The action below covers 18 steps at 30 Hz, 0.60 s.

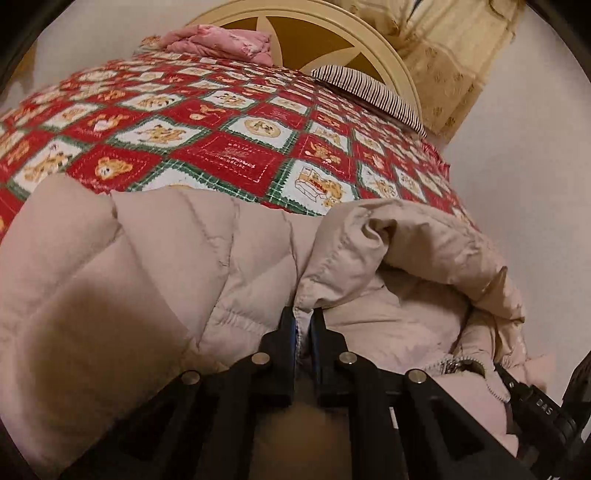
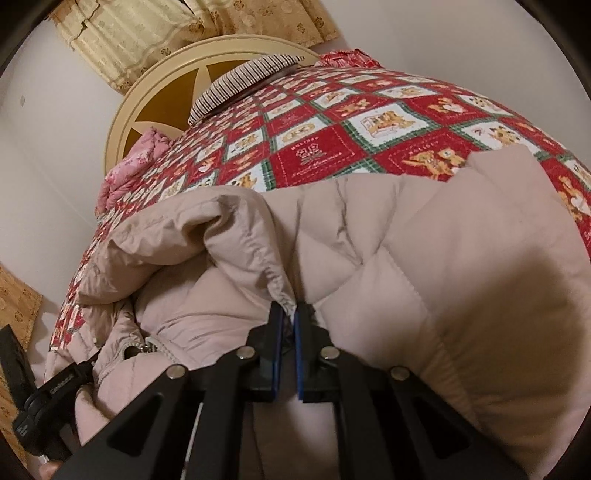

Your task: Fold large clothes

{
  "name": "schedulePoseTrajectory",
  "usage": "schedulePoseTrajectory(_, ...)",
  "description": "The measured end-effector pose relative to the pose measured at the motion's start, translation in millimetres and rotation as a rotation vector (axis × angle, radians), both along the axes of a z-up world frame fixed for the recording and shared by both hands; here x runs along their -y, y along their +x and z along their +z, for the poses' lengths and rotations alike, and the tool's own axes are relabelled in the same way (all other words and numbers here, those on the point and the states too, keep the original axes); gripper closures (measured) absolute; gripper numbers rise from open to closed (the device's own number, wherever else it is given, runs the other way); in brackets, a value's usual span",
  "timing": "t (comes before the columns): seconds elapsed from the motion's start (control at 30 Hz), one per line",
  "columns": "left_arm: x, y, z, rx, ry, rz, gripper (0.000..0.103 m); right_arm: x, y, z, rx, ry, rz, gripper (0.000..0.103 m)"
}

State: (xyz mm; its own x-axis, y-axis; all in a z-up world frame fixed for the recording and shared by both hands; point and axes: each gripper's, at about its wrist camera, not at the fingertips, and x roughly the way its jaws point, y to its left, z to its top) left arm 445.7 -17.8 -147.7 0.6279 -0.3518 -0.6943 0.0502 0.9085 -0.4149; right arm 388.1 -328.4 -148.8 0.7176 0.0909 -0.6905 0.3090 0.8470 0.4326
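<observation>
A large beige quilted puffer jacket [image 1: 155,258] lies on the bed and fills the lower half of both views [image 2: 424,266]. My left gripper [image 1: 303,314] is shut on a hem edge of the jacket. My right gripper [image 2: 289,312] is shut on another gathered edge of the same jacket. A zipper end [image 1: 452,365] shows at lower right in the left wrist view and at lower left in the right wrist view [image 2: 144,347]. Each view shows the other gripper at its edge [image 1: 535,402] [image 2: 55,391].
The bed has a red, white and green teddy-bear quilt [image 1: 221,122] [image 2: 369,129]. A cream and brown headboard [image 1: 332,40], a striped pillow [image 1: 369,92] and a pink folded cloth [image 1: 221,40] sit at the far end. Beige curtains [image 2: 147,33] hang on the wall.
</observation>
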Motion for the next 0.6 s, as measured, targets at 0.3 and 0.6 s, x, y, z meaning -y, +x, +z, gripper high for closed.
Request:
schedulePoseTrajectory(0.3,-1.2,1.5,0.4,0.011,-0.044,0.006,0.094,2.8,-22.5,95.3,0.235,-0.079,-0.12,0.071)
schedulePoseTrajectory(0.6,-5.7,4.2,-1.3,0.016,-0.062,0.007,0.094,-46.8,85.5,51.4,-0.122,-0.161,0.171,0.078)
